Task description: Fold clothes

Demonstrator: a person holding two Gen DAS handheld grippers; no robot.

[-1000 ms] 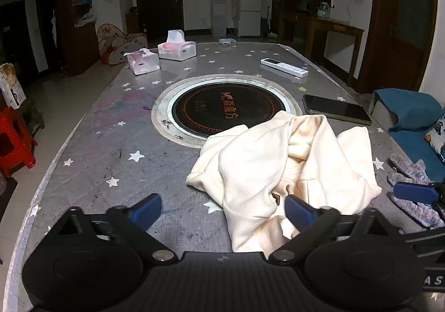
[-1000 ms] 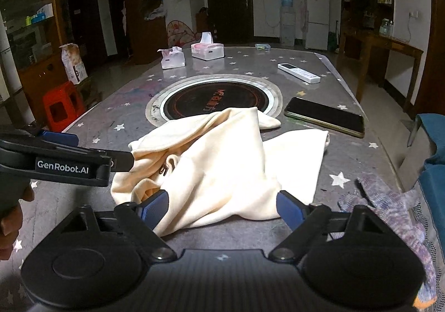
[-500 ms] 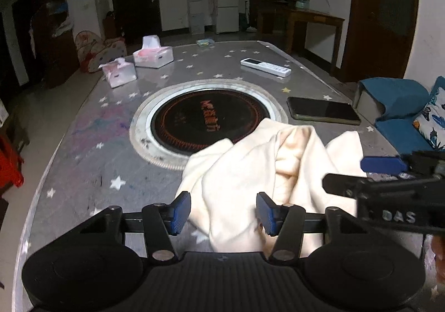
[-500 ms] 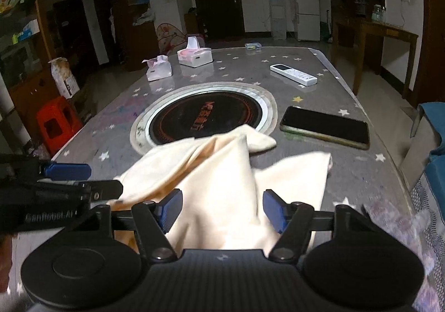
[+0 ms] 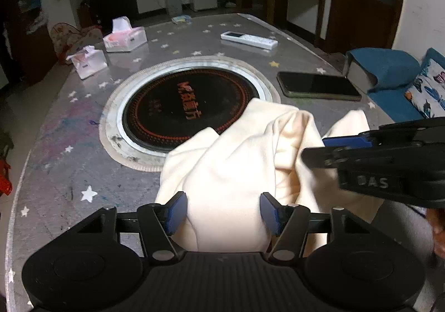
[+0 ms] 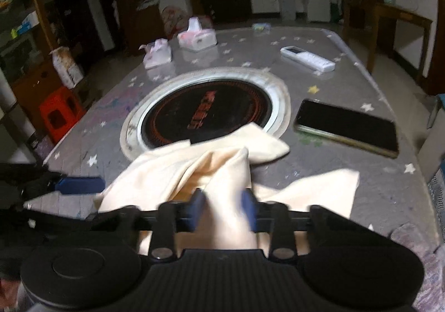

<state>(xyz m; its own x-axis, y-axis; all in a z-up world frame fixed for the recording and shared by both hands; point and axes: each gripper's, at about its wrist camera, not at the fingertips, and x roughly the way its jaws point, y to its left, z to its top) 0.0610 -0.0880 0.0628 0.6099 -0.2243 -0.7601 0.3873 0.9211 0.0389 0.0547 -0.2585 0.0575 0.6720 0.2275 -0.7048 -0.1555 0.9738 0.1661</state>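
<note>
A cream garment (image 5: 236, 161) lies crumpled on the star-patterned table (image 5: 69, 131), its far edge over the rim of the round cooktop. My left gripper (image 5: 222, 211) is shut on a thick wad of its near edge, which fills the gap between the blue pads. My right gripper (image 6: 222, 210) has its jaws closing, narrow, with a raised fold of the garment (image 6: 222, 164) pinched between the blurred pads. It appears side-on to the right in the left wrist view, a blue finger (image 5: 345, 142) against the cloth. A left finger (image 6: 79, 185) shows at the left in the right wrist view.
A round black cooktop (image 5: 189, 108) is set into the table's middle. Beyond the garment lie a dark phone (image 5: 319, 85) and a white remote (image 5: 249, 39). Two tissue boxes (image 5: 125, 39) stand at the far left. A red stool (image 6: 59, 114) stands beside the table.
Both grippers came forward onto the garment and their wide jaws narrowed around its folds, the right most recently. The two grippers now sit closer together, and the cloth has bunched up.
</note>
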